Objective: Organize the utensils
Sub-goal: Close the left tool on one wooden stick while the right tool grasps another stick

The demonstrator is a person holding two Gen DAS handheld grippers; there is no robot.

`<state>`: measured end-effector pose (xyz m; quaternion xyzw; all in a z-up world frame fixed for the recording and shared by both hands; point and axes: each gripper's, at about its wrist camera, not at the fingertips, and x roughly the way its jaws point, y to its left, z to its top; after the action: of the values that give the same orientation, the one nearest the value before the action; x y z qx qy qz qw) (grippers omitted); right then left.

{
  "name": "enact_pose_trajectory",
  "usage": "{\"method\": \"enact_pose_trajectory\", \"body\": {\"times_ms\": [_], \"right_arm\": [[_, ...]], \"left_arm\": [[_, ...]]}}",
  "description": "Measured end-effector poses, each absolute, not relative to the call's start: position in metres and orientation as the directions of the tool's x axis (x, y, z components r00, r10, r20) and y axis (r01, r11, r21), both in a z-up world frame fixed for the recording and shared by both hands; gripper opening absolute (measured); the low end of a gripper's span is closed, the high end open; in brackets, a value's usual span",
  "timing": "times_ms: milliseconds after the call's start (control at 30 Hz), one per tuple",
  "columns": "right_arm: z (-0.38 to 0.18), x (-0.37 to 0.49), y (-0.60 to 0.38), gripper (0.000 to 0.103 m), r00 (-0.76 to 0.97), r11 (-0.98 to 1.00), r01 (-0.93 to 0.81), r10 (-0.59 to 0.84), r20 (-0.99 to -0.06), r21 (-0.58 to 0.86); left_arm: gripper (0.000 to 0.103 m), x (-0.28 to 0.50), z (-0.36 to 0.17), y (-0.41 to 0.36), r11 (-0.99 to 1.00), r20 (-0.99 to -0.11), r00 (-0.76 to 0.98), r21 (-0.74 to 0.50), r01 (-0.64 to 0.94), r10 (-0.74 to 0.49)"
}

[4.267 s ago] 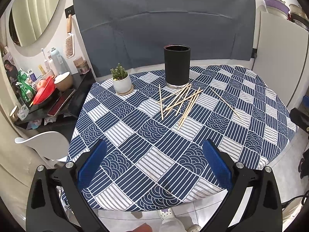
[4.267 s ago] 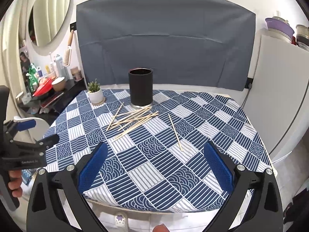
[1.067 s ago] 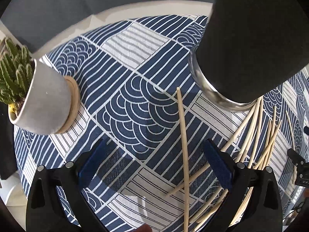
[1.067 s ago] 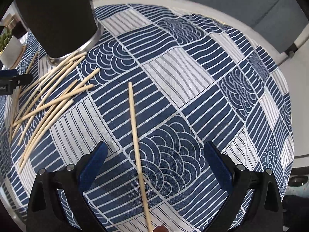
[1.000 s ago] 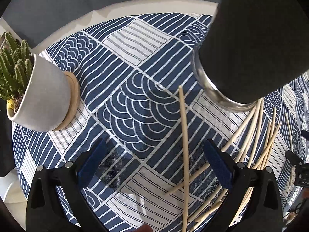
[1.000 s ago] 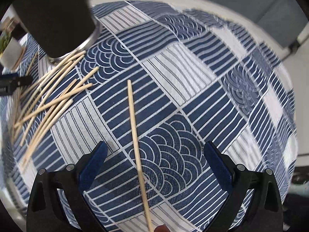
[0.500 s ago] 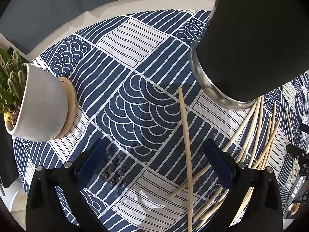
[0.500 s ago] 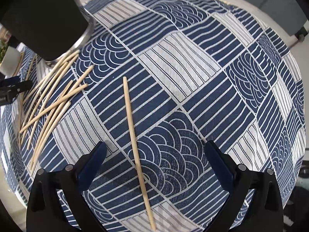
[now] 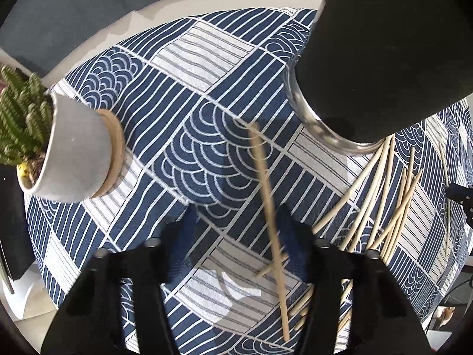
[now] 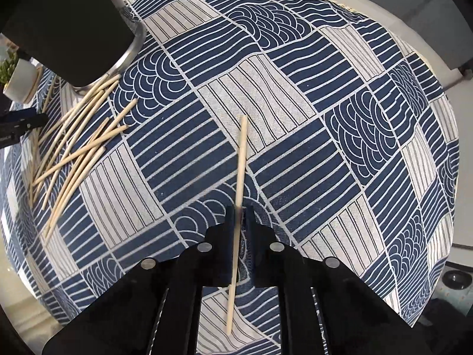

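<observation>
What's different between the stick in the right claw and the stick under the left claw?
The right gripper has shut on its chopstick, pads pressing both sides; the left gripper is only closing, its pads apart around the other chopstick. The right one lies alone on the tablecloth; the left one crosses another stick near the pile. Both are pale, thin wooden sticks running lengthwise between the fingers.

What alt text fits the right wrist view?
The right tool is shut on a single wooden chopstick over a blue patterned tablecloth. More chopsticks lie scattered at left beside a black holder.
</observation>
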<state>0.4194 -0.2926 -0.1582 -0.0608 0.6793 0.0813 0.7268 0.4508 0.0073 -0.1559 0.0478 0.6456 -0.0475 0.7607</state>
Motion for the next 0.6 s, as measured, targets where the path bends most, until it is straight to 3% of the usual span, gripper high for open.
{"method": "enact_pose_trajectory", "body": {"times_ms": [167,233,600], "right_arm": [[-0.154,0.428,-0.306,0.006,0.055,0.984,-0.166,0.068,-0.996,0.058],[-0.153,0.432,-0.311,0.006,0.055,0.986,-0.152,0.08,-0.995,0.071],[-0.126,0.426,-0.357,0.003,0.152,0.982,-0.13,0.155,-0.976,0.135]], "left_arm": [[0.009,0.45,-0.153,0.018,0.993,-0.992,0.127,-0.01,0.116,-0.025],[0.005,0.45,-0.152,0.023,0.994,-0.992,0.118,-0.027,0.108,-0.04],[0.005,0.405,-0.15,0.026,0.996,-0.988,0.146,-0.03,0.086,-0.043]]}}
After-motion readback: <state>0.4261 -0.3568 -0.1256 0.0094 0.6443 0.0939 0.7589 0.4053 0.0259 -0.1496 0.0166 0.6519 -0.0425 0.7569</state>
